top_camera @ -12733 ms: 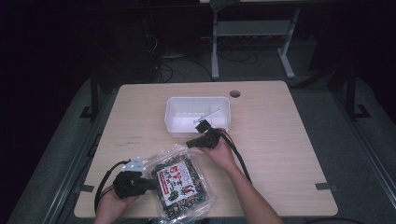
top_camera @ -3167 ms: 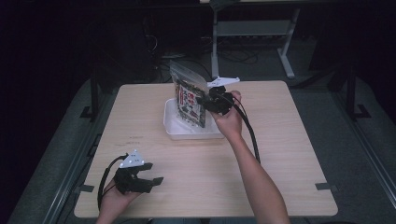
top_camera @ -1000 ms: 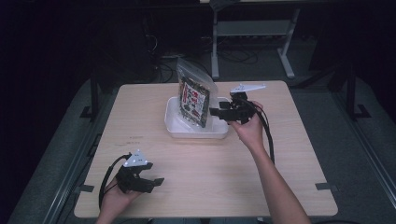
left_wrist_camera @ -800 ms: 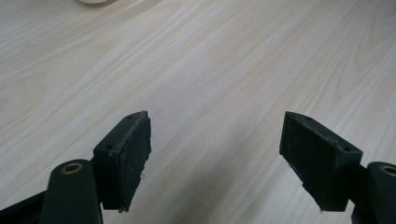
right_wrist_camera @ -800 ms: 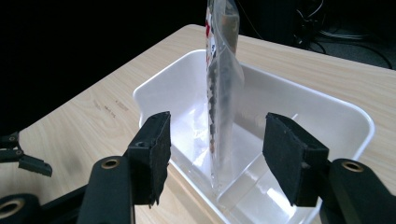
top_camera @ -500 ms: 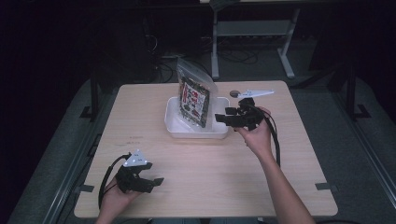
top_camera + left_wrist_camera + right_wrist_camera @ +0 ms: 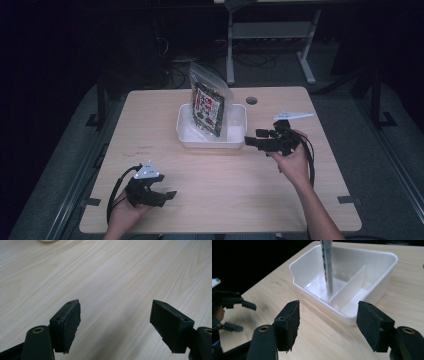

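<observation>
A clear zip bag (image 7: 207, 106) with a dark, red-labelled content stands upright in a white bin (image 7: 235, 141) at the table's middle back. In the right gripper view the bag (image 7: 327, 267) shows edge-on, leaning against the bin's inner divider (image 7: 349, 286). My right gripper (image 7: 250, 141) hovers just right of the bin, open and holding nothing; its jaws (image 7: 328, 322) face the bin's near wall (image 7: 324, 307). My left gripper (image 7: 167, 196) rests near the front left edge, open, with bare wood between its jaws (image 7: 115, 322).
The light wooden table (image 7: 225, 190) has a round cable hole (image 7: 251, 100) behind the bin. A metal stand (image 7: 270, 35) and cables lie on the dark floor beyond. The left gripper (image 7: 232, 307) appears far off in the right gripper view.
The right gripper let go of the bag and drew back to the right and toward the person. The bag stays standing in the bin. The left gripper has not moved.
</observation>
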Demonstrator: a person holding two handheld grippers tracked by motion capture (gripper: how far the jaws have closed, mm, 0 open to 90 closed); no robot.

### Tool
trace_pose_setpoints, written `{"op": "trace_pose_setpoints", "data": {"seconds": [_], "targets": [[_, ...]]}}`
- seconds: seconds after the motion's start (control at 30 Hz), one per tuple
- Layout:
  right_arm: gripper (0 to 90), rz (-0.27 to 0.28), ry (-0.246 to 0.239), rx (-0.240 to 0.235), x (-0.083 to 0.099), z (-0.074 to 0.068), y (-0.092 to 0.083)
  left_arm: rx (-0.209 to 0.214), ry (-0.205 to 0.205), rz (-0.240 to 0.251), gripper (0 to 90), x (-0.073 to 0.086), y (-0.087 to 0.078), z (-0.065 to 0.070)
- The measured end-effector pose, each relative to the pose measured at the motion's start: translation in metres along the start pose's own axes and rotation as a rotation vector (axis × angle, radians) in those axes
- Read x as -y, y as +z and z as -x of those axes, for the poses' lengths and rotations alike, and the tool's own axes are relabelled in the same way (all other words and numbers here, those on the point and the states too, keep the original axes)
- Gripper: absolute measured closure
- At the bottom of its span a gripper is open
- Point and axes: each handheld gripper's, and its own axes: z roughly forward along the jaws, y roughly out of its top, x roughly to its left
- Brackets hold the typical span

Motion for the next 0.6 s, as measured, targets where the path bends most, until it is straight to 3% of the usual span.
{"op": "trace_pose_setpoints", "data": {"seconds": [0.43,0.6], "targets": [[32.6,-0.014,0.032,-0.020,0.055,-0.002,-0.027,0.011,0.011,-0.012,23.6,0.001,0.003,0.002],[32.0,-0.005,0.040,-0.018,0.091,-0.004,-0.040,0.022,0.019,-0.032,23.3,0.007,0.004,0.002]]}}
